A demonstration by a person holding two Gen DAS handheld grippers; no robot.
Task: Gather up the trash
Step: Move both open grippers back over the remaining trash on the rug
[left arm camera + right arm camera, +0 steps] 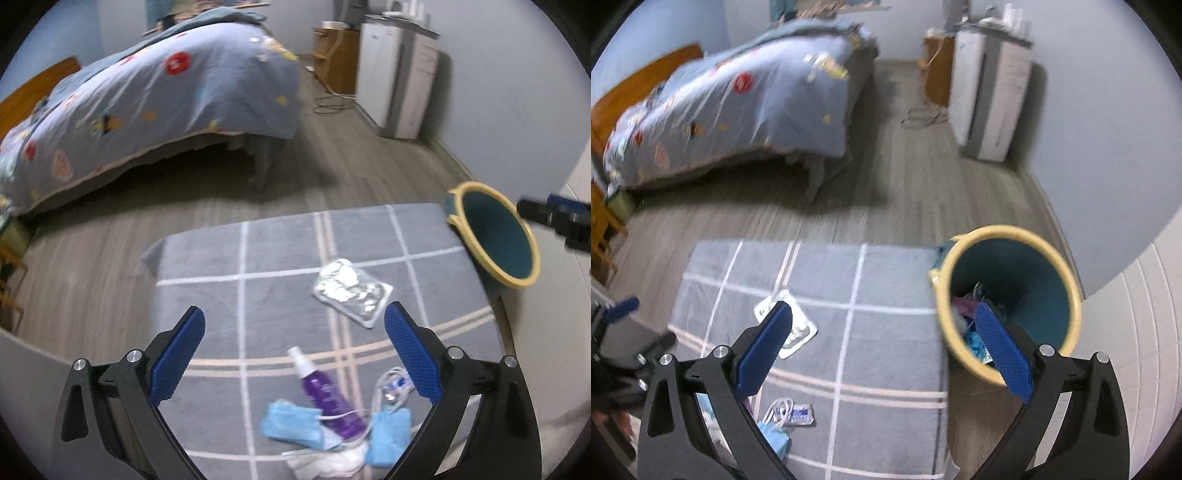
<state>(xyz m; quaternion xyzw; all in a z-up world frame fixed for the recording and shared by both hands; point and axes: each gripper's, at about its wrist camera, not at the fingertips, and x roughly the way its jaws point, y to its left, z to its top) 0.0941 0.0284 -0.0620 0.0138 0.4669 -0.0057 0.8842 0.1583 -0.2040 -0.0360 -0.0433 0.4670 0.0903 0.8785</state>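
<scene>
I am holding the left gripper [294, 334] above the rug [207, 266], its fingers spread wide and carrying nothing; the silver pouch [351, 296] is lying flat just ahead of the right fingertip, and the purple bottle [327, 397], the blue masks [291, 426], the small packet [796, 411] and the white tissue [325, 459] are sitting low between the fingers in a loose heap. The right gripper [884, 326] is also gaping wide and empty; the bin [1071, 280] is standing just beyond its right finger, off the rug's edge, with scraps already inside.

I am seeing these risks: the pouch is lying flat on pile, so the fingers may skate over it or pinch rug instead; the mask loops are crossing the bottle, so lifting one may drag the other and scatter the heap; the frames are smearing, so I may be misjudging depth; the bin looks light, and a finger clipping its rim could tip it.
</scene>
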